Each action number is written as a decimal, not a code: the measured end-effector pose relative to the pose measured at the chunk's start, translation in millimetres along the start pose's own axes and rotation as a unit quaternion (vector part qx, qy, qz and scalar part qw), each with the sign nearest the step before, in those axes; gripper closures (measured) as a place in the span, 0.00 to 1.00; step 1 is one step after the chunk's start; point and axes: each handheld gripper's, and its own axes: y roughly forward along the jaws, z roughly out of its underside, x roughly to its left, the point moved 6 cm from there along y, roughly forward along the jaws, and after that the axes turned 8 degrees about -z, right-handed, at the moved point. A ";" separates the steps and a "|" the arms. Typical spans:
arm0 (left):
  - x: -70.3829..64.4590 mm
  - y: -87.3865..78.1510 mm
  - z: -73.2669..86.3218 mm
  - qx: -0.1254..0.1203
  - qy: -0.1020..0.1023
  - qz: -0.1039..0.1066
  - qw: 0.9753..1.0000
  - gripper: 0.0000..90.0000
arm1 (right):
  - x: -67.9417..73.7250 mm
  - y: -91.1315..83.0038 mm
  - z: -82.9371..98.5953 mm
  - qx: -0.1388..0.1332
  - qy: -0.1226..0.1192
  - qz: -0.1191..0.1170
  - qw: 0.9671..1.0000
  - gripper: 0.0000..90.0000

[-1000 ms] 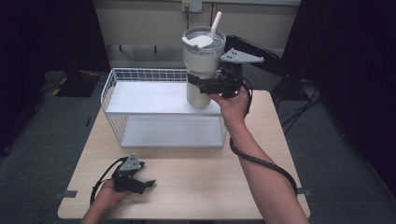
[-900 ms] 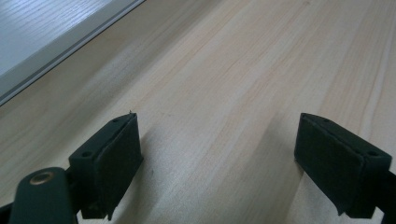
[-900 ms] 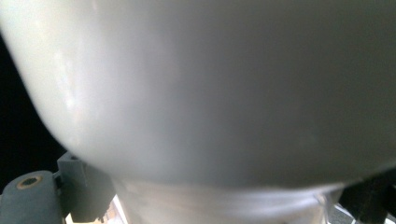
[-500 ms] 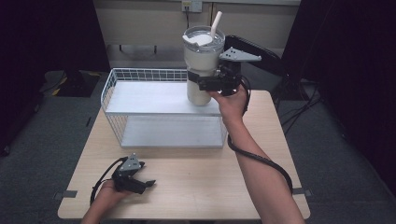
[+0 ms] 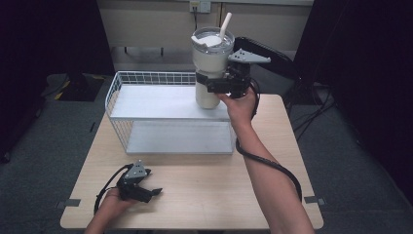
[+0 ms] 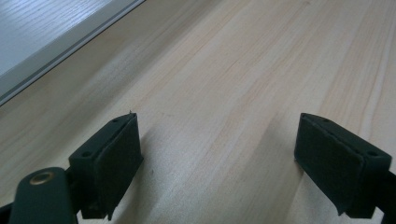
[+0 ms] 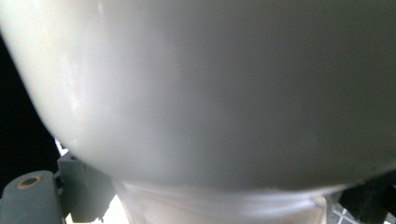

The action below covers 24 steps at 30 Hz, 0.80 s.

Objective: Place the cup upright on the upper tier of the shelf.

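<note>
High view: right gripper point(image 5: 210, 86) clamps the narrow lower part of a white tumbler point(image 5: 211, 63), upright, straw point(image 5: 225, 24) up, held over the right end of the wire rack's point(image 5: 146, 105) top shelf; whether its base touches the shelf cannot be told. Left gripper point(image 5: 152, 192) rests on the table point(image 5: 219, 185) near the front-left edge, well apart from the rack.

Left gripper view: pads point(image 6: 109, 163) spread wide over bare wood, holding nothing.

Right gripper view: tumbler point(image 7: 210, 93) wall close up, jaws pinching it from either side.

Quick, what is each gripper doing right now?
Left gripper: open, holding nothing, resting on the table.
Right gripper: closed on the white cup, lifted over the wire shelf.
</note>
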 end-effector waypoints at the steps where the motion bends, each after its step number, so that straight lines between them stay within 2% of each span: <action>1: 0.0 0.0 0.0 0.000 0.000 0.000 1.000 0.16 | -0.6 0.8 0.1 0.001 0.001 0.000 1.000 0.11; 24: 0.0 0.0 0.0 0.000 0.000 0.000 1.000 0.16 | -12.7 11.2 14.2 0.017 0.002 0.011 1.000 0.11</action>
